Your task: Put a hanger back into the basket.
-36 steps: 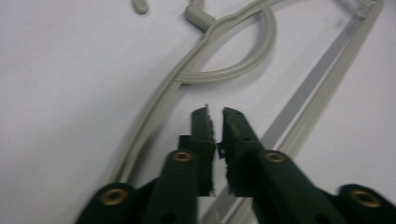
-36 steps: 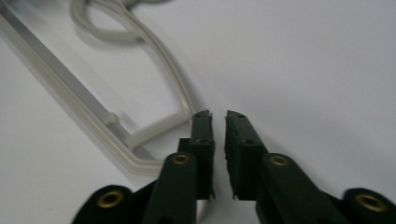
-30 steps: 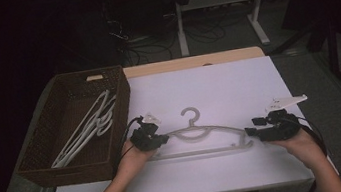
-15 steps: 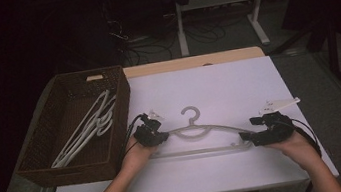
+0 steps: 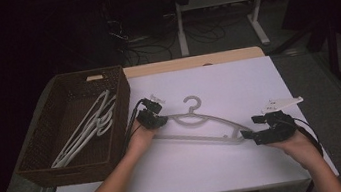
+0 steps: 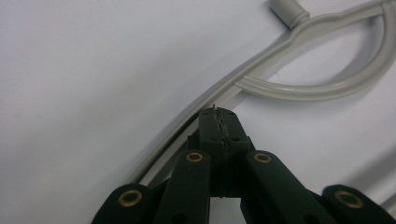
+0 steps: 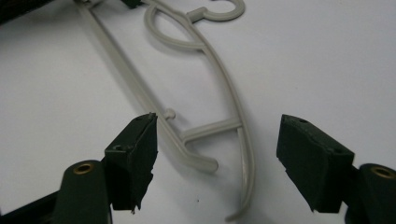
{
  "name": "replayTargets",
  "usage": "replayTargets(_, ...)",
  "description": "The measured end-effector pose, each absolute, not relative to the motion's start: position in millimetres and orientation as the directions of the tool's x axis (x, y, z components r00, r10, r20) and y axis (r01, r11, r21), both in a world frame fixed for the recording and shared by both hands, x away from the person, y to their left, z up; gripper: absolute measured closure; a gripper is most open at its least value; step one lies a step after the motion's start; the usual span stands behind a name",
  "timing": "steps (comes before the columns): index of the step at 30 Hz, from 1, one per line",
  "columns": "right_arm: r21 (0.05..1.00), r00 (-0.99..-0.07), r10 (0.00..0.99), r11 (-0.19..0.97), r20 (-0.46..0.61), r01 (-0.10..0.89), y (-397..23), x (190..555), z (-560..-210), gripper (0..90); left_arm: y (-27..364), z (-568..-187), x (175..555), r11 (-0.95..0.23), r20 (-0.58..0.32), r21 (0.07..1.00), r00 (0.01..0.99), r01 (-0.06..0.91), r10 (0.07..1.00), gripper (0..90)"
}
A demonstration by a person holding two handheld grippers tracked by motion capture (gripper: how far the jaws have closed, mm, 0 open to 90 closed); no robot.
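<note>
So the grey hanger [image 5: 203, 126] is lying flat on the white table [image 5: 237, 81], just right of the wicker basket [image 5: 41, 159]. My left gripper [image 5: 154, 118] is clamped tight at the hanger's basket-side end. My right gripper [image 5: 257, 134] just opened wide, the hanger's far end loose between the pads.

high view overhead, gripper views close on hanger [image 5: 201, 123]

No legible text or labels anywhere
</note>
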State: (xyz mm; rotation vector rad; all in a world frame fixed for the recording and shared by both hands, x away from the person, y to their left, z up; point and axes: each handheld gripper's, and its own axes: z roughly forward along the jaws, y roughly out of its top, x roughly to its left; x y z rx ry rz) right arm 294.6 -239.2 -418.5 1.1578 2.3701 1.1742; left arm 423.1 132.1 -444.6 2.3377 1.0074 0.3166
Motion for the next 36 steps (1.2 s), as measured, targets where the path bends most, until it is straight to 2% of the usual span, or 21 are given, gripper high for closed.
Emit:
replayTargets(15,0.756,-0.649,0.752,0.357,0.116,0.549,-243,297,-421,28.7,103,-441,496,-0.566,0.069,0.570,0.652,0.596,0.755,90.0)
replayTargets(18,0.756,-0.644,0.755,0.350,0.120,0.552,-245,297,-422,28.9,101,-441,499,-0.544,0.041,0.582,0.646,0.604,0.762,89.9)
replayTargets(23,0.760,-0.636,0.761,0.337,0.128,0.556,-249,298,-421,33.1,103,-432,489,-0.514,0.009,0.617,0.648,0.596,0.762,73.5)
replayTargets(24,0.759,-0.635,0.761,0.334,0.132,0.558,-250,299,-420,35.2,105,-426,483,-0.495,-0.025,0.633,0.655,0.595,0.755,73.5)
replayTargets(26,0.758,-0.627,0.767,0.327,0.136,0.564,-253,300,-420,38.4,108,-417,474,-0.493,-0.044,0.648,0.674,0.581,0.737,65.4)
replayTargets(36,0.748,-0.611,0.779,0.323,0.138,0.580,-254,311,-418,48.6,126,-386,409,-0.480,-0.135,0.733,0.795,0.482,0.592,43.0)
